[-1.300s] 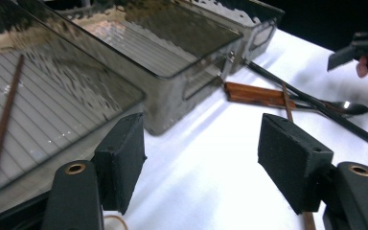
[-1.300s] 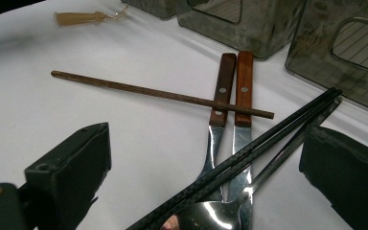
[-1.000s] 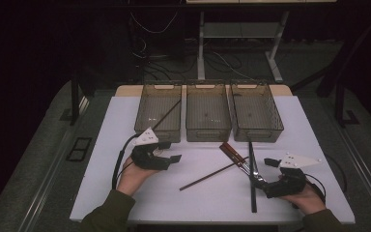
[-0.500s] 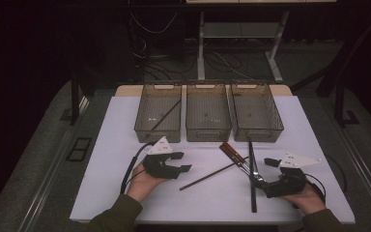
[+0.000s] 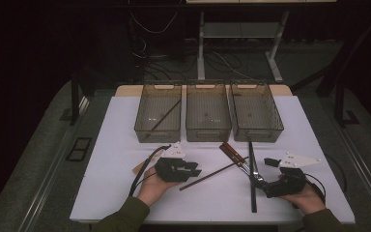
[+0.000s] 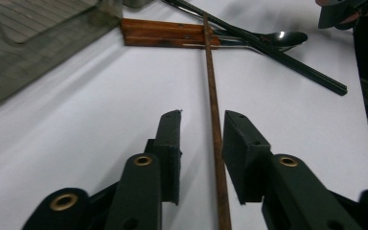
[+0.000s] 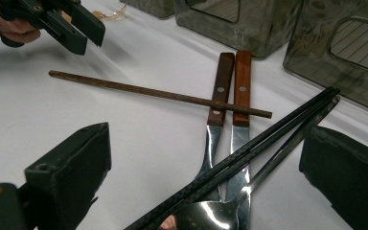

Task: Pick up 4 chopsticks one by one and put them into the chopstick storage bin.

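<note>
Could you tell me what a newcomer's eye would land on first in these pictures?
Probably the crossed heap of cutlery on the white table: a brown chopstick lying across two wooden-handled utensils and dark chopsticks. Next, the left claw, whose jaws have just been closing, straddles that brown chopstick without pressing it yet. Behind stand three smoky bins, the left one holding another chopstick.

Three smoked clear plastic bins (image 5: 208, 116) sit side by side at your desk's far edge; the left one holds a brown stick (image 5: 164, 118). Behind the white desk top (image 5: 116, 140) you'll see grey metal legs (image 5: 200, 53) and loose cables (image 5: 149, 29) on the floor.
</note>
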